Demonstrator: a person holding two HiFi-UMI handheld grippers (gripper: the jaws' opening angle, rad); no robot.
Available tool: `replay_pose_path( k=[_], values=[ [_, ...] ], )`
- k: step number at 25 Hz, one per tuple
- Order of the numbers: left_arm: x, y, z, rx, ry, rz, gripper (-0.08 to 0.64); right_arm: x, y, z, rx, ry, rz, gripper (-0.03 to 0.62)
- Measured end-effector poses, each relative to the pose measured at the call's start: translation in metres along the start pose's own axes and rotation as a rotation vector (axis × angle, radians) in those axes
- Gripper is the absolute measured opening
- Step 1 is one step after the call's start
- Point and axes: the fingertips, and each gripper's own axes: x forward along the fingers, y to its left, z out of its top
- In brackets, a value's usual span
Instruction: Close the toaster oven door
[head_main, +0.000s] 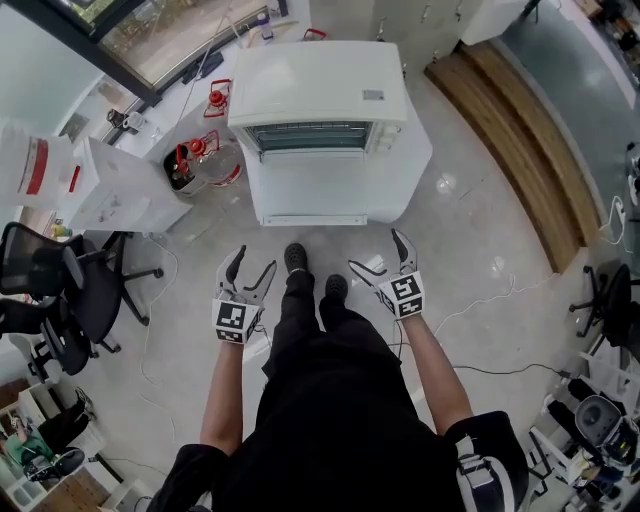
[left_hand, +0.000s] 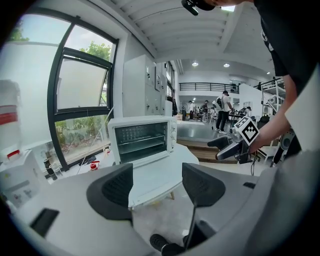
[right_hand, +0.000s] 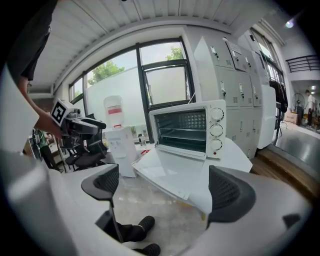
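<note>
A white toaster oven stands on a low white table straight ahead. Its glass door hangs open and lies flat toward me, showing the wire racks inside. My left gripper and right gripper hover side by side in front of the door's free edge, both open and empty, apart from the door. The left gripper view shows the oven and its door beyond that gripper. In the right gripper view the oven and door lie beyond the gripper.
The person's shoes stand just short of the table. A white water dispenser and red-topped canisters are at the left, with an office chair nearer me. A wooden step runs along the right.
</note>
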Motion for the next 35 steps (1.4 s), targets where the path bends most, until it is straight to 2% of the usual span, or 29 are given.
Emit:
replay_pose_path(
  k=[7,21,28,35],
  values=[
    [0.044,0.020,-0.035,0.009,0.064,-0.047,0.290,0.042,-0.023,-0.013,0.032,0.037,-0.052,0.572],
    [0.120,0.064,-0.127,-0.018,0.179,-0.021,0.290,0.113,-0.059,-0.077,-0.011,0.139,-0.129,0.572],
    [0.145,0.073,-0.168,0.015,0.243,-0.018,0.290,0.142,-0.069,-0.103,-0.036,0.178,-0.164,0.572],
    [0.172,0.085,-0.196,0.001,0.260,-0.028,0.290,0.162,-0.080,-0.119,-0.054,0.195,-0.236,0.572]
  ],
)
